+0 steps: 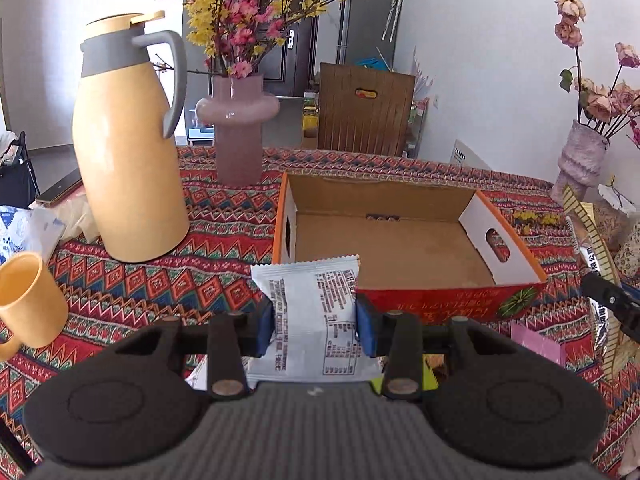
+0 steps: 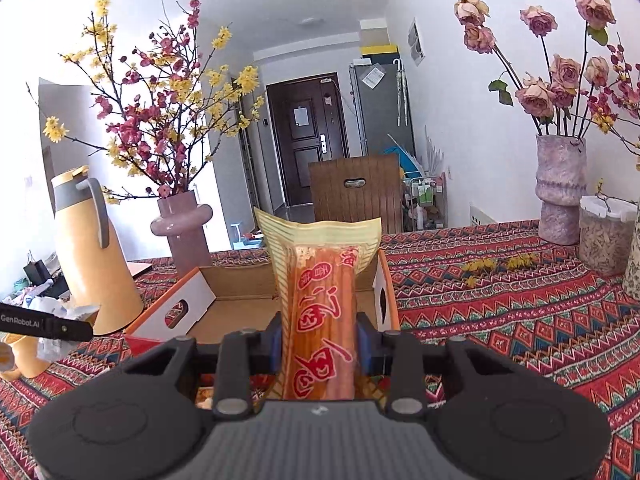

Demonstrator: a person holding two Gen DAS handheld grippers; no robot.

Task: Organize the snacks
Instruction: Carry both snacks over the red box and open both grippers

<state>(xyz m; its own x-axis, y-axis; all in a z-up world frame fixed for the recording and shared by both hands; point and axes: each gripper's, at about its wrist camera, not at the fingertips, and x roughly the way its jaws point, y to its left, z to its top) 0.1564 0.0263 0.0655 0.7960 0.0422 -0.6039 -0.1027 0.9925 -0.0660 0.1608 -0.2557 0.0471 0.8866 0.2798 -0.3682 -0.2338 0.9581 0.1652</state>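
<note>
Clamped in the left gripper [image 1: 316,322], a white printed snack packet [image 1: 310,312] hangs near the open cardboard box [image 1: 400,240] on the table; the right gripper [image 2: 320,342] pinches an orange-and-yellow snack pack [image 2: 320,300]. Clear the near wall, then let go low inside.

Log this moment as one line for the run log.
left claw: shut on white packet | right claw: shut on orange snack pack | cardboard box: empty

Home dining room, patterned tablecloth [image 1: 224,208], flower vase [image 1: 238,128]
</note>
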